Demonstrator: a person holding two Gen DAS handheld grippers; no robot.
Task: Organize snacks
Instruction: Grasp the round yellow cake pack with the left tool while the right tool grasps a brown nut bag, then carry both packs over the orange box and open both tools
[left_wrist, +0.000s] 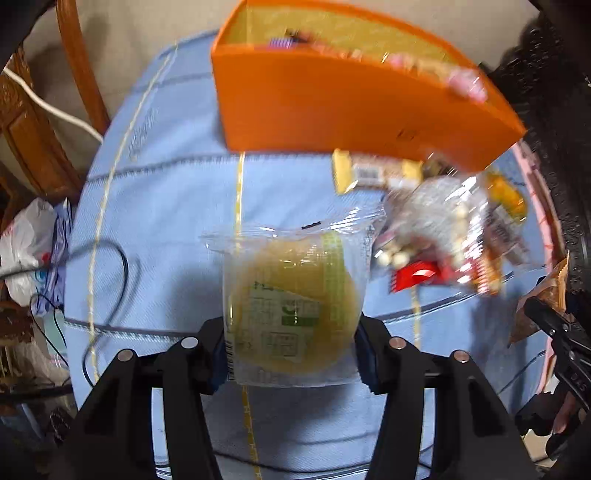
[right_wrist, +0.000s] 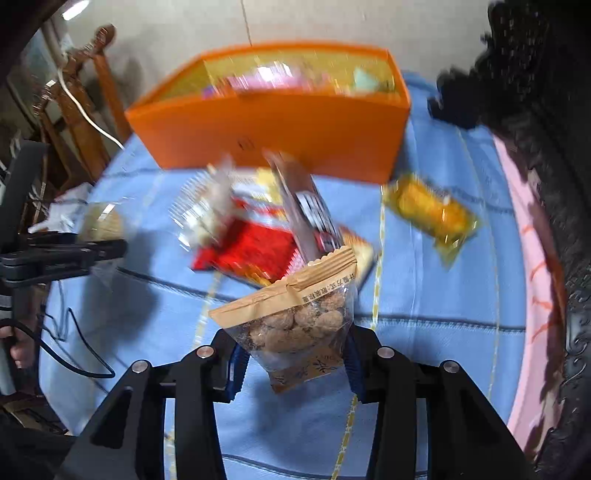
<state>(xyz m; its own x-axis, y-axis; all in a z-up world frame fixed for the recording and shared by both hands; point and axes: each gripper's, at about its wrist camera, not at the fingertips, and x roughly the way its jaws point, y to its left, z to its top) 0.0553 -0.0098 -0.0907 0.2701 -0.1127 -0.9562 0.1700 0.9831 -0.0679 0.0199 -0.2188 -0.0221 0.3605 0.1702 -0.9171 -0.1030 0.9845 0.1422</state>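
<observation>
My left gripper (left_wrist: 291, 347) is shut on a clear packet with a round yellow cake (left_wrist: 291, 306), held above the blue cloth. My right gripper (right_wrist: 293, 356) is shut on a tan bag of coated nuts (right_wrist: 295, 317), also lifted off the cloth. An orange box (left_wrist: 332, 107) (right_wrist: 280, 125) with several snacks inside stands at the far side. A pile of loose snack packets (left_wrist: 436, 236) (right_wrist: 255, 236) lies in front of it, and a yellow cake packet (right_wrist: 430, 218) lies apart to the right. The right gripper with its bag shows at the left wrist view's right edge (left_wrist: 554, 325).
A blue checked cloth (left_wrist: 166, 221) (right_wrist: 443, 295) covers the round table, with a pink edge (right_wrist: 532, 280) at the right. Wooden chairs (left_wrist: 33, 125) and a white cable (left_wrist: 55, 110) stand beyond the left rim. A black cable (left_wrist: 110, 266) trails over the cloth. Dark carved furniture (right_wrist: 546, 110) rises at the right.
</observation>
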